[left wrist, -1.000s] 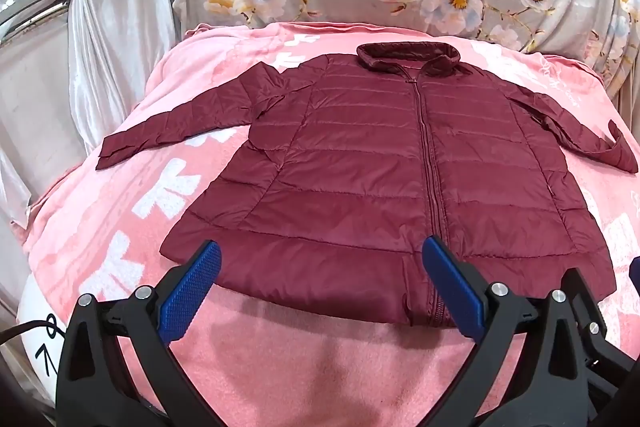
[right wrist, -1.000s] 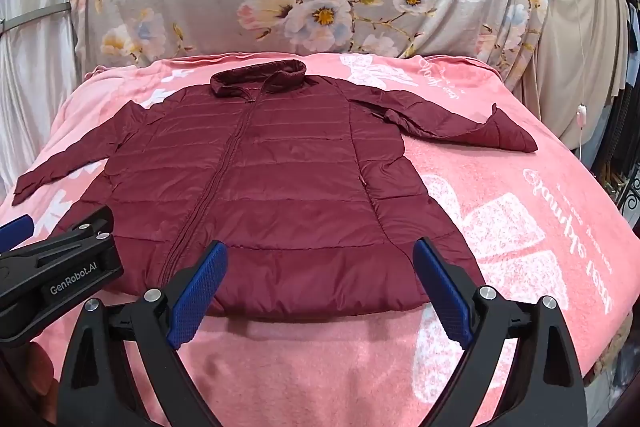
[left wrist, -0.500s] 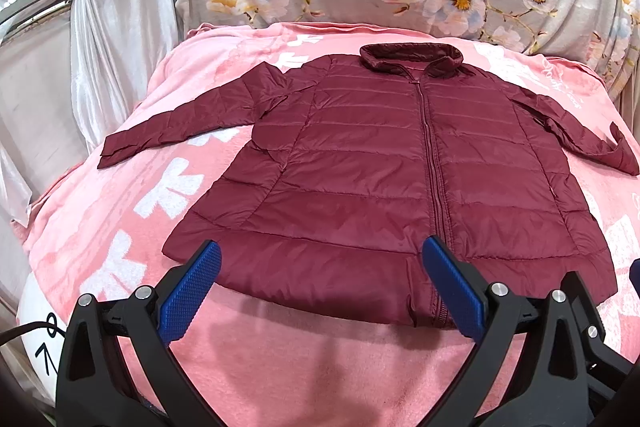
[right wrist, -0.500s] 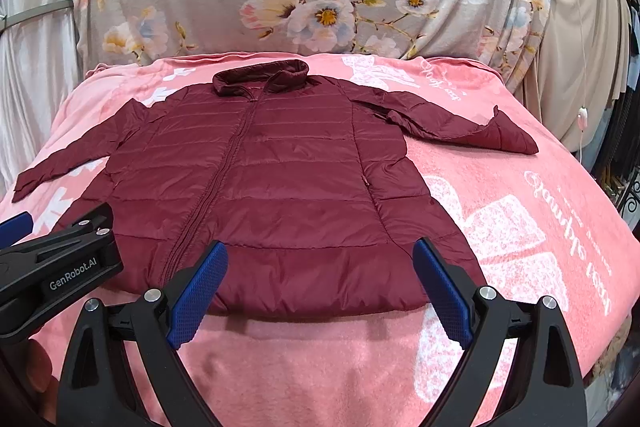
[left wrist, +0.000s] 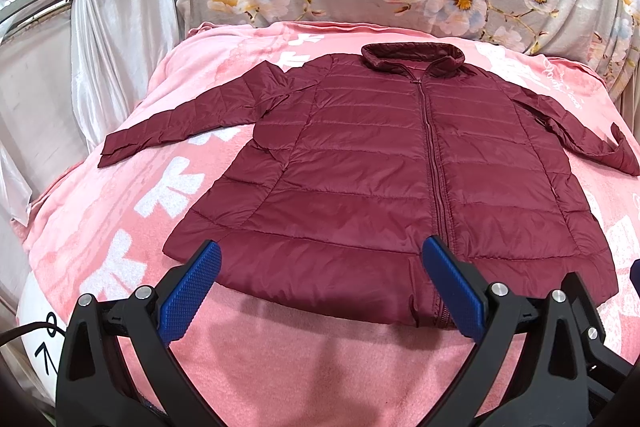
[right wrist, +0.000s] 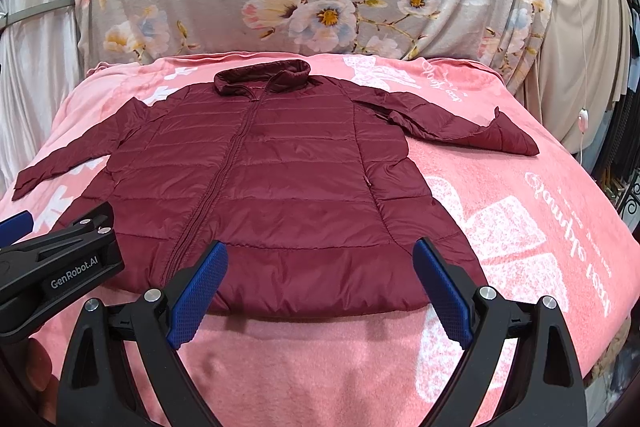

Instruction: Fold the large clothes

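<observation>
On the pink blanket (left wrist: 120,187), jacket (left wrist: 380,179) is laid flat, zipped, sleeves spread for folding; left tool (left wrist: 320,283) and right tool (right wrist: 320,283) are held wide open, empty, near hem.

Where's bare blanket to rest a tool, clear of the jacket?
Free: the pink blanket beside the jacket, below its sleeve; the near strip between hem and tools. A smaller patch lies under the other sleeve. The middle is covered.

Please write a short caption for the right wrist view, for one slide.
Open right gripper above the hem of a maroon puffer jacket spread flat on a pink blanket, nothing grasped.
</observation>
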Available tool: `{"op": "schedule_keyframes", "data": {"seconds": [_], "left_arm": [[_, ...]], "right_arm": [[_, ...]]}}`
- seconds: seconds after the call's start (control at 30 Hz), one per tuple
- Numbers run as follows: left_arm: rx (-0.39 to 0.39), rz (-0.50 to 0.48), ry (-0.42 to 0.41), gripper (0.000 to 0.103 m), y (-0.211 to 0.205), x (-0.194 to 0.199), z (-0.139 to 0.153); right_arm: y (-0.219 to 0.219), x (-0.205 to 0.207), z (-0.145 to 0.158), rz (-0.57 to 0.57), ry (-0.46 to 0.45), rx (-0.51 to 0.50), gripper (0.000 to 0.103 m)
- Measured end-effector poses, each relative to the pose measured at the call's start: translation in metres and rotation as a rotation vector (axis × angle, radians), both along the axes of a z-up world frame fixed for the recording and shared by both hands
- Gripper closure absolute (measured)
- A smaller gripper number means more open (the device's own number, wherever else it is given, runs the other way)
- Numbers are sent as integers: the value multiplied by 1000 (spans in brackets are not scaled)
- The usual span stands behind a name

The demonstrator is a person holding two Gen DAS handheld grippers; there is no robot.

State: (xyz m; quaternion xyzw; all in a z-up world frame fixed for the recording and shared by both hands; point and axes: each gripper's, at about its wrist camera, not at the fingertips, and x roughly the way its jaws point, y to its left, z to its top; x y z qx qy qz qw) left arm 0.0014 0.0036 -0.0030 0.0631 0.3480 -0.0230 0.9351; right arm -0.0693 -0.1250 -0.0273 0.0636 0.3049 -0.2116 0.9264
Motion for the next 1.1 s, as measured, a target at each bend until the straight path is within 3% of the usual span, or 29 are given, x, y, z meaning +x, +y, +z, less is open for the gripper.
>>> {"op": "schedule_keyframes", "data": {"seconds": [1.1], "left_arm": [[-1, 15, 0, 5, 14, -2, 2]], "right_arm": [[3, -7, 7, 2, -2, -21, 12]]}}
